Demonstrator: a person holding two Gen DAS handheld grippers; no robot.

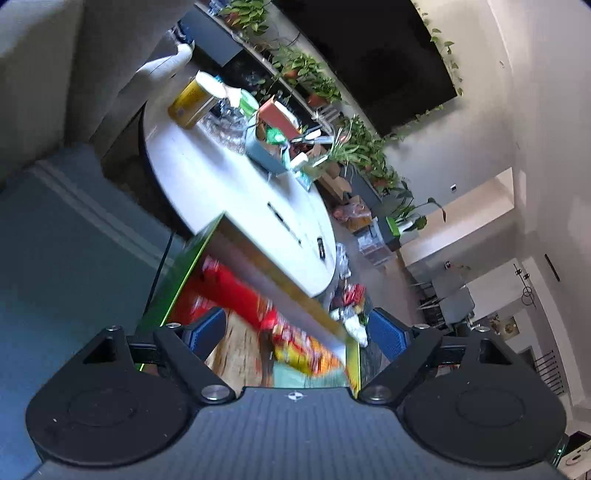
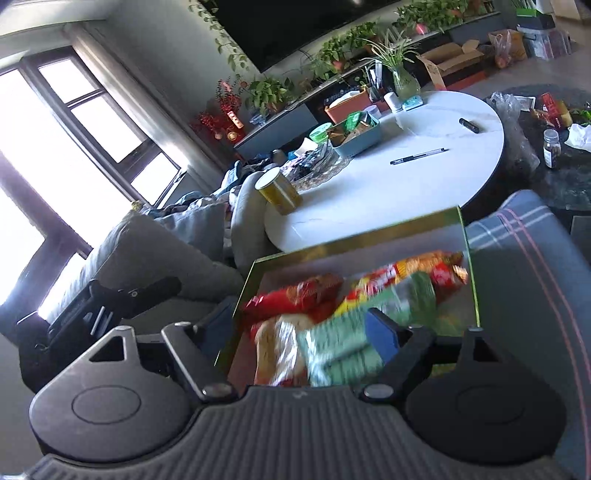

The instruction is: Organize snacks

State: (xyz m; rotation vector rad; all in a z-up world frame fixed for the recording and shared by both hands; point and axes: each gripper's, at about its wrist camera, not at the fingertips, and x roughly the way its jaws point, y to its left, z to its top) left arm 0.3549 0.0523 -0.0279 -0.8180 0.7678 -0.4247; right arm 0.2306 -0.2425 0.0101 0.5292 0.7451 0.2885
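While both my left tool (image 1: 295, 328) and right tool (image 2: 299, 328) gape released, the green-rimmed box (image 2: 354, 230) shows blurred red, orange and green snack packets (image 2: 332, 343).

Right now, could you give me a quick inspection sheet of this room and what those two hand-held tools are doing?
Surface: round white table, partly bare.
Job's things: green-edged open box holding a red snack bag, a green snack bag and an orange-yellow snack bag; blurred.
Clutter: gold tin with white lid, blue tray of packets, black pen, glass jar.
Grippers: left gripper jaws open over the box; right gripper jaws open, green bag between, no pad seen pressing it.
Cables: black cord beside the box.
Surroundings: grey sofa, bright window, potted plants, dark screen.
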